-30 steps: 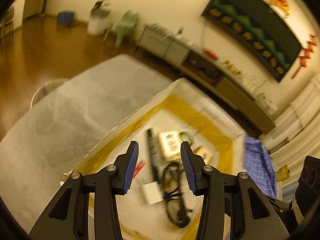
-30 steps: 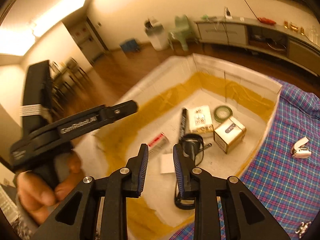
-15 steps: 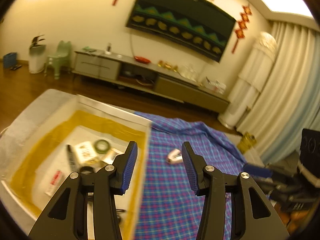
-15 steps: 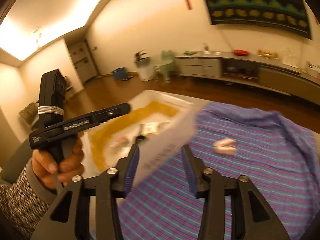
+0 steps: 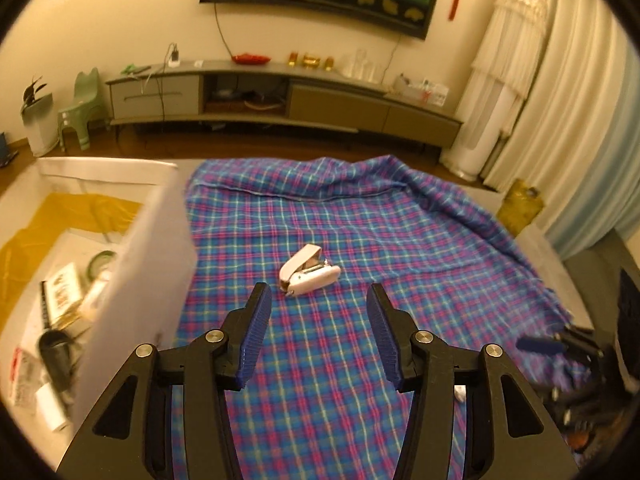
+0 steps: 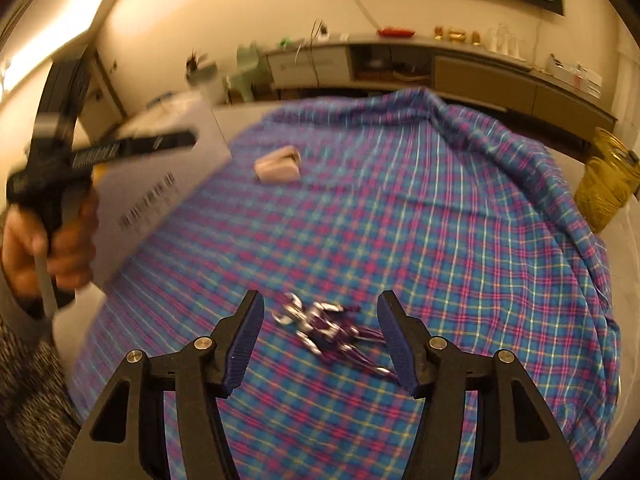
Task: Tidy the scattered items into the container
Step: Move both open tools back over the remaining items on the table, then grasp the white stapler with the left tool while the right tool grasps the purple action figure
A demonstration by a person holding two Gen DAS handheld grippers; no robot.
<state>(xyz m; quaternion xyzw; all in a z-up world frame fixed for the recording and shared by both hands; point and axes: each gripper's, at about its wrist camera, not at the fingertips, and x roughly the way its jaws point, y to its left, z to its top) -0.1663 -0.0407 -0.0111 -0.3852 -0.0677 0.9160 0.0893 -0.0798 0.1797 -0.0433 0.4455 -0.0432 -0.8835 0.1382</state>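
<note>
Surface: plaid cloth (image 5: pixel 360 360) on table.
Done: several items in white box (image 5: pixel 132 280).
Left: white stapler (image 5: pixel 308 272), purple-silver clips (image 6: pixel 332 328).
Left gripper (image 5: pixel 319 336): jaws just opening, empty.
Right gripper (image 6: pixel 322 344): jaws just opening, straddle clips, untouched.

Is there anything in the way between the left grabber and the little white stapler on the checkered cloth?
Nothing visible. The left gripper is open, and only bare plaid cloth lies between it and the white stapler.

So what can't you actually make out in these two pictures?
- Shiny purple cluster, right wrist view: motion blur hides what it is.
- Container contents, left wrist view: near wall covers part; the rest is blurred.
- Barcode print on the container, right wrist view: unreadable.
</note>
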